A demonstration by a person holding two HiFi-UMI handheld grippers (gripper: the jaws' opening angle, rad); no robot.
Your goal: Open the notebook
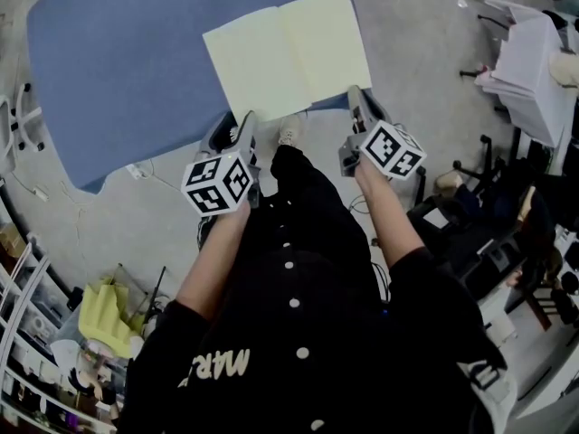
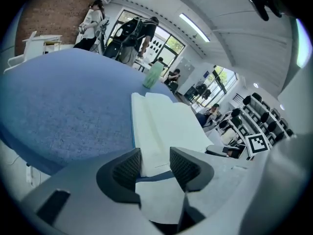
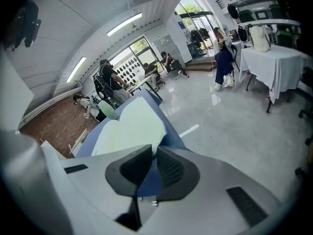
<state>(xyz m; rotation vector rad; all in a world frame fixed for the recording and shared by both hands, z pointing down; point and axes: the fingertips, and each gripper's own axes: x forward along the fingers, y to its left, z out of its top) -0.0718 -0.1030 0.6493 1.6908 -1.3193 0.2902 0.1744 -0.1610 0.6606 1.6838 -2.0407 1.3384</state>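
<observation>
Head view: both forearms reach forward and down, the left gripper (image 1: 246, 120) and the right gripper (image 1: 355, 93) parked at the near edge of the notebook (image 1: 289, 52). It's lying open and flat on the blue table (image 1: 118, 52), spine running away from the person, spread long side to side, a bit skewed.

Left gripper view: jaws wide apart, the page edge sits between them, pads not touching it.

Right gripper view: jaws all but closed at the notebook's near corner. Can't tell if they nip it.
</observation>
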